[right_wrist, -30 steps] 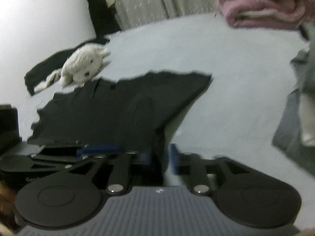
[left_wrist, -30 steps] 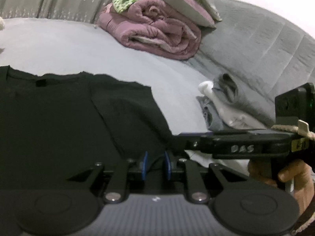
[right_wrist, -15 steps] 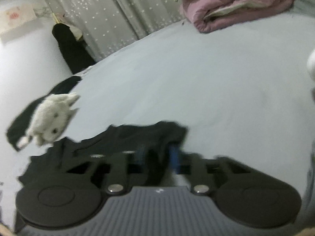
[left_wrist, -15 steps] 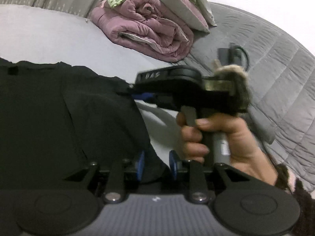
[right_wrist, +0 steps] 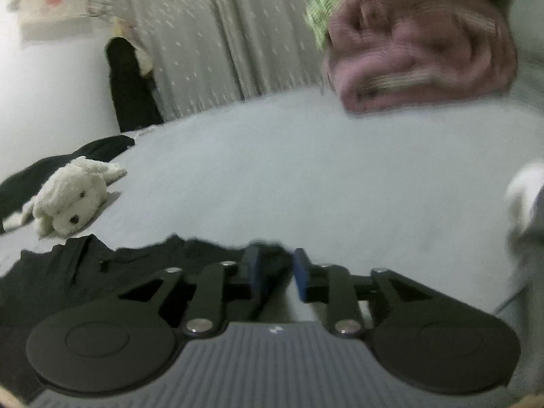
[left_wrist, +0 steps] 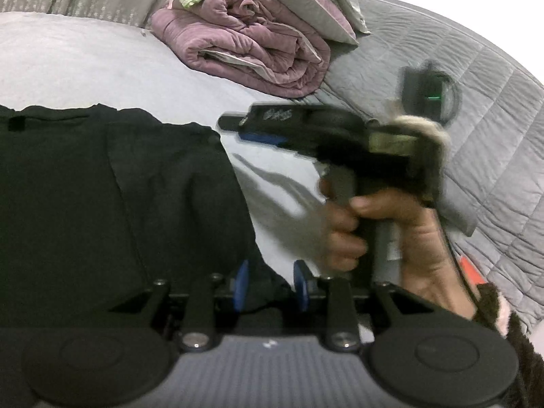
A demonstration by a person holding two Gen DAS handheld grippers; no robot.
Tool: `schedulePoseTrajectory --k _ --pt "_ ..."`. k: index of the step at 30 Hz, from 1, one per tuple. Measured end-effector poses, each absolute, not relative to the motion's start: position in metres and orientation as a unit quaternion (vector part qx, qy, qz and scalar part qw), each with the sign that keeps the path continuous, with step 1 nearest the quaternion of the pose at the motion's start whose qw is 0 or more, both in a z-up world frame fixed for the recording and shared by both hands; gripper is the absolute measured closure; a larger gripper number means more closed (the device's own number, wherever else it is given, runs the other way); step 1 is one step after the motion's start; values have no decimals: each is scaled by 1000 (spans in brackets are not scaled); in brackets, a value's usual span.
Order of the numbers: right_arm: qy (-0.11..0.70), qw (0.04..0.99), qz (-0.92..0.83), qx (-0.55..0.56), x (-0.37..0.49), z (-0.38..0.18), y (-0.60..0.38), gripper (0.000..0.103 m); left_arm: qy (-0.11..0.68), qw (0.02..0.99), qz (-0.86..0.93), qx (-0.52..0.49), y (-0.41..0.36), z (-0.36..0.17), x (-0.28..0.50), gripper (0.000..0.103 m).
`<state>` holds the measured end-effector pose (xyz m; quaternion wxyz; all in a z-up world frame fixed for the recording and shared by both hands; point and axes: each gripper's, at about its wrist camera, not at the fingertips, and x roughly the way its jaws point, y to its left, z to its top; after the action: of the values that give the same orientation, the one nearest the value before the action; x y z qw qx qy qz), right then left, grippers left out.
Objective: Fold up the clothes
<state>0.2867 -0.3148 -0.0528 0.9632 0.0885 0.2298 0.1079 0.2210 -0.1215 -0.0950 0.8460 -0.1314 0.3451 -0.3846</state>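
A black T-shirt (left_wrist: 102, 197) lies flat on the grey bed, its right side folded in over the body. My left gripper (left_wrist: 271, 284) sits at the shirt's lower right edge, jaws slightly apart with black cloth between the blue pads. My right gripper (right_wrist: 274, 272) is at the shirt's (right_wrist: 102, 265) upper right corner, jaws slightly apart with cloth between them. In the left wrist view the right gripper (left_wrist: 258, 129) hovers just right of the shirt's shoulder, held by a hand.
A rolled purple quilt (left_wrist: 258, 51) with green and grey bedding on top sits at the back. A white plush dog (right_wrist: 71, 200) and dark clothes (right_wrist: 112, 144) lie on the far left. A grey padded headboard (left_wrist: 476, 129) runs along the right.
My right gripper moved up along the shirt's right edge to the shoulder corner. Both grippers' jaws have widened slightly. The shirt's right side now lies folded in.
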Motion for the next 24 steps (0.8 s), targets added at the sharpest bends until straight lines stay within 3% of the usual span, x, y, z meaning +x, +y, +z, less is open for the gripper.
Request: schedulePoseTrajectory --k 5,12,24 --pt "221 956 192 30 274 -38 -302 72 345 845 -387 -131 -121 -95 222 71" --pt "277 942 181 -58 292 -70 -271 72 344 844 -392 -125 -122 -95 220 68" --pt "277 950 143 -15 313 -73 -279 68 341 842 -405 -108 -124 -93 214 59"
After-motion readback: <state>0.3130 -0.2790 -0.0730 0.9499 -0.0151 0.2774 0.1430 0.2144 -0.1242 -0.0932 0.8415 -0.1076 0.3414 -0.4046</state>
